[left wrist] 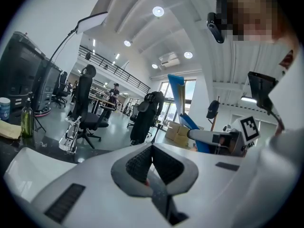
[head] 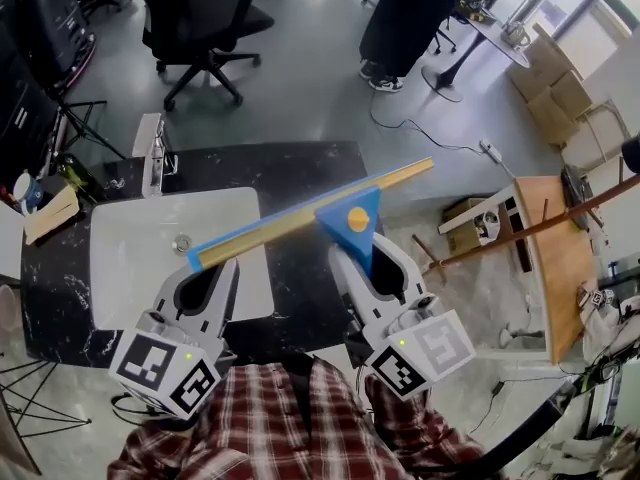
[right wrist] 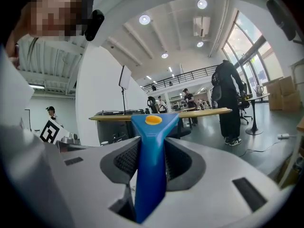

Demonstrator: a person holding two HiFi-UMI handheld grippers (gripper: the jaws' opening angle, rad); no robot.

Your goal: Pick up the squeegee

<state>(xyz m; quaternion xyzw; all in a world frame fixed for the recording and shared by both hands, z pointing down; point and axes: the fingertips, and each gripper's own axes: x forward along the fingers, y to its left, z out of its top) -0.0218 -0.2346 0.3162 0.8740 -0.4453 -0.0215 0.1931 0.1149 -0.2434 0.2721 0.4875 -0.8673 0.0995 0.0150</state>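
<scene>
Nearest the camera, a plaid sleeve (head: pixel 300 438) fills the bottom edge of the head view, with both grippers held out in front of it.

The left gripper (head: pixel 212 273) has its jaws brought together with nothing between them; its own view shows the dark pads (left wrist: pixel 142 163) meeting at the front.

The right gripper (head: pixel 368 256) is clamped on the blue handle of the squeegee (head: pixel 352 220), and its pads (right wrist: pixel 124 161) press both sides of that handle. The squeegee is off every surface, held above the right edge of the white basin (head: pixel 110 268) and the black countertop (head: pixel 300 168). Its yellow blade bar (head: pixel 300 218) runs crosswise. The bar's left end lies over the left gripper's tips as seen from the head; the left gripper view shows that end off to the side, apart from the jaws. The bar's right end reaches past the countertop's right edge, over the floor.

A faucet (head: pixel 152 148) stands at the basin's far left corner. A bottle (head: pixel 75 173) and a cup (head: pixel 22 186) sit by the countertop's left edge.

To the right, a wooden table (head: pixel 550 258) stands well apart from the bar's end. Beyond the far edge is open grey floor with a cable (head: pixel 420 138) lying across it. Further back are an office chair (head: pixel 200 23) and a standing person (head: pixel 405 18).
</scene>
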